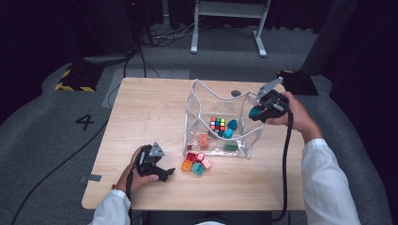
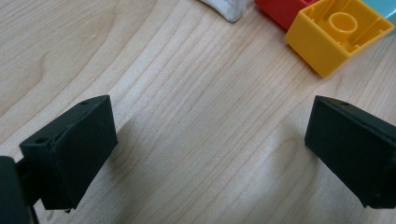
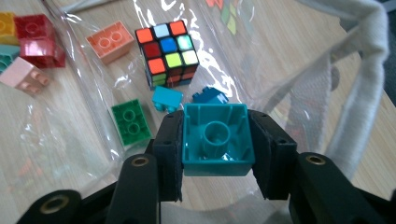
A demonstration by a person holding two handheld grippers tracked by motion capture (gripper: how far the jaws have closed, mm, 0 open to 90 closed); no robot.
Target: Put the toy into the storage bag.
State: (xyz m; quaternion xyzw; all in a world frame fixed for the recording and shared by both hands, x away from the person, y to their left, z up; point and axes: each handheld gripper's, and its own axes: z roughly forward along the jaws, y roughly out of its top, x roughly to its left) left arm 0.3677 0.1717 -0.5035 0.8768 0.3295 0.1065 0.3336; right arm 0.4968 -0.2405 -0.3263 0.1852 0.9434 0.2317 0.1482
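The right gripper [image 3: 218, 154] is clamped on a teal building brick [image 3: 217, 139], its two black jaws pressing the brick's opposite sides, with the hollow underside and its round tube turned toward the gripper's camera. In the high view this right gripper [image 1: 257, 111] hangs at the right-hand rim of a clear plastic bag [image 1: 195, 101] with white edging, the brick [image 1: 254, 112] just at the bag's opening. Beyond the held brick, down inside the bag, lie a puzzle cube [image 3: 166, 52] with coloured squares, a small light-blue brick [image 3: 166, 99] and a darker blue brick [image 3: 209, 96] just ahead of the jaws, a green brick [image 3: 130, 122] ahead and to the left, and an orange brick [image 3: 110, 41] farther off to the left. Outside the bag's wall, far left of the jaws, sit red bricks [image 3: 36, 39] and a pink brick [image 3: 23, 76]. The left gripper [image 2: 210, 140] rests low over the wooden table [image 2: 187, 116] with its jaws spread wide and nothing between them; bare wood lies in the gap. Ahead of its right jaw stands a yellow brick [image 2: 337, 32], upside down, with a red brick [image 2: 280, 9] just beyond it, touching. In the high view the left gripper [image 1: 162, 172] is near the loose cluster of bricks [image 1: 196, 163] in front of the bag.
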